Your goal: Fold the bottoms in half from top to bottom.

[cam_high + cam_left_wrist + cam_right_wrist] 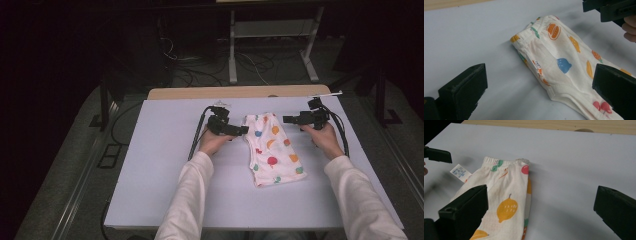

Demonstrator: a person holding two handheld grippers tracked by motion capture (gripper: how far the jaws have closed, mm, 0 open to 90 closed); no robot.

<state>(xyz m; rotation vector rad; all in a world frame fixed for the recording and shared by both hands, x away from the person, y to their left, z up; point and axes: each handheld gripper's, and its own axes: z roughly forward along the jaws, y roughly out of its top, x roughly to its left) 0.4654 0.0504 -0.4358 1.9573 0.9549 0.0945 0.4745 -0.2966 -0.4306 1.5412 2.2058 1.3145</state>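
A small pair of pants (272,147), cream with a fruit print, lies folded lengthwise near the middle of the white table (150,170), its waistband toward the far edge. The left gripper (243,130) hovers just beside the waistband's left corner with its jaws spread wide and nothing between them; the right gripper (286,119) sits a little apart from the right corner, jaws equally wide and empty.

The cloth looks thin, light and limp (a knit, judging by the soft folds), so it will likely sag and drape from wherever it is pinched, and a single layer may peel away from the stack. It should not slip much against the pads. The surest hold is probably the waistband (499,161), where the gathered elastic gives a thicker ridge: one jaw under, one over, at each corner. The white label (460,172) sticking out at the waist is too flimsy to pull on.
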